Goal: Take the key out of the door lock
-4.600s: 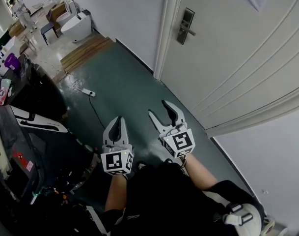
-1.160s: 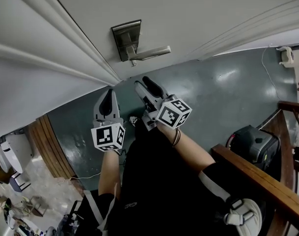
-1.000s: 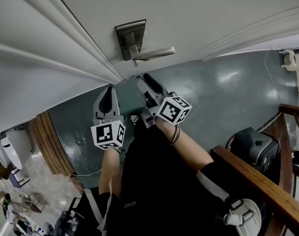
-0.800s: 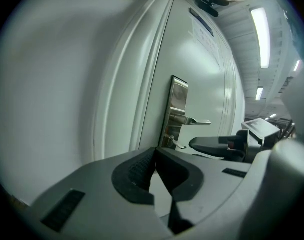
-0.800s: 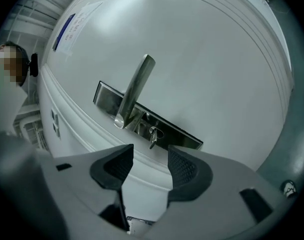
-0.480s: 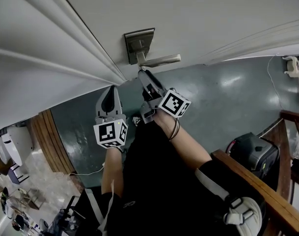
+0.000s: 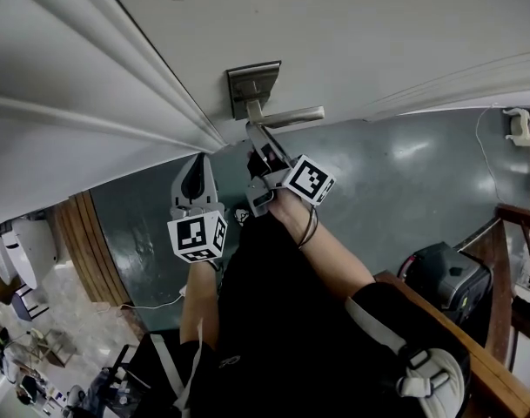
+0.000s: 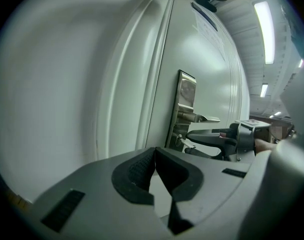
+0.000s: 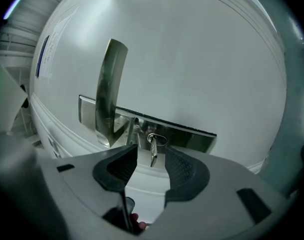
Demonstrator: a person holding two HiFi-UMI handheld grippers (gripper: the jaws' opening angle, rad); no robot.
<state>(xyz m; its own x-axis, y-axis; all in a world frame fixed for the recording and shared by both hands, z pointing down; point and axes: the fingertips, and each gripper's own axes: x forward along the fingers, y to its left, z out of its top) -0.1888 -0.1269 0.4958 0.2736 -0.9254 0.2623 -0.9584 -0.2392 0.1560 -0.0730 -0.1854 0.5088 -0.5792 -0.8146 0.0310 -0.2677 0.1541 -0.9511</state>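
Observation:
A small silver key (image 9: 153, 154) hangs from the keyhole in the steel lock plate (image 9: 191, 136), just beside the lever handle (image 9: 109, 89). My right gripper (image 9: 151, 159) is open with the key between its dark pads, neither pad touching it; its jaws have just been closing. In the head view the right gripper (image 7: 261, 143) reaches up under the lever handle (image 7: 286, 117) on the lock plate (image 7: 254, 85). My left gripper (image 7: 195, 174) hangs back to the left, shut and empty. Its own view shows the left gripper (image 8: 155, 151), the key (image 8: 177, 138) and the right gripper's fingers (image 8: 211, 134).
The white door frame moulding (image 7: 117, 85) runs diagonally on the left. Below is a dark green floor (image 7: 395, 172). A black device (image 7: 439, 277) and a wooden railing (image 7: 473, 364) stand at the right. The person's legs fill the bottom centre.
The right gripper has moved up to the lock, rolled onto its side, and its jaws have narrowed around the key. The left gripper has stayed about where it was.

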